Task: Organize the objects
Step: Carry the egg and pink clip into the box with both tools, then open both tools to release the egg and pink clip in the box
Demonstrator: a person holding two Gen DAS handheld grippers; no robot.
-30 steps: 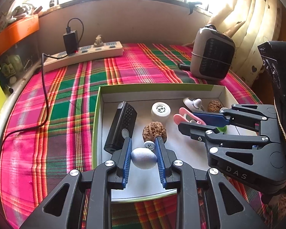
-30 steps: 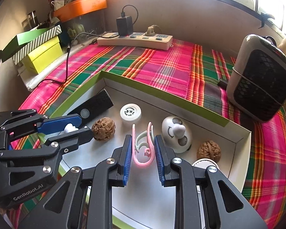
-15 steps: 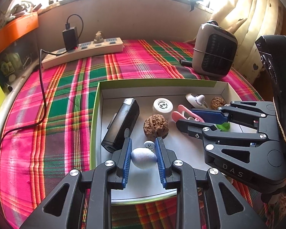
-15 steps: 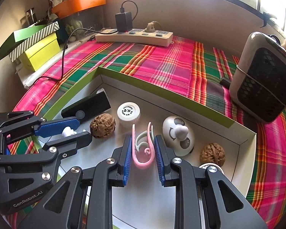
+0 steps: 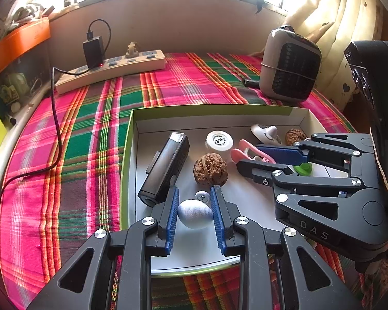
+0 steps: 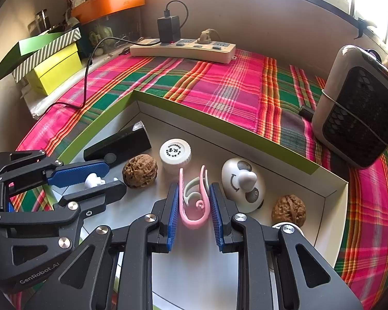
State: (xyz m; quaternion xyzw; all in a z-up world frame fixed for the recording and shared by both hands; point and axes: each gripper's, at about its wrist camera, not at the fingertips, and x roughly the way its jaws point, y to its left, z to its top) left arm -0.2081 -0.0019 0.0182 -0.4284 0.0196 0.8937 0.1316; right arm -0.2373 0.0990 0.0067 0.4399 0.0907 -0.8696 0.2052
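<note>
A shallow white box with a green rim (image 5: 130, 139) (image 6: 245, 131) lies on the plaid cloth. My left gripper (image 5: 195, 201) is shut on a pale egg-shaped object (image 5: 194, 214), held above the box's near part. My right gripper (image 6: 192, 196) is shut on a pink and white clip (image 6: 194, 201) over the box's middle. In the box are a black device (image 5: 165, 165), a walnut (image 5: 210, 169), a white round cap (image 5: 219, 140), a white panda-faced object (image 6: 241, 184) and a second walnut (image 6: 288, 209).
A small white knob (image 5: 202, 195) and a green piece (image 5: 303, 168) lie in the box. A power strip (image 5: 111, 69) with a charger and cable sits at the back. A small heater (image 5: 289, 66) stands at the back right. Green and yellow boxes (image 6: 49, 62) are stacked at the left.
Both grippers have lifted a little and drawn back with their objects still held; the box contents sit slightly farther away in both views.
</note>
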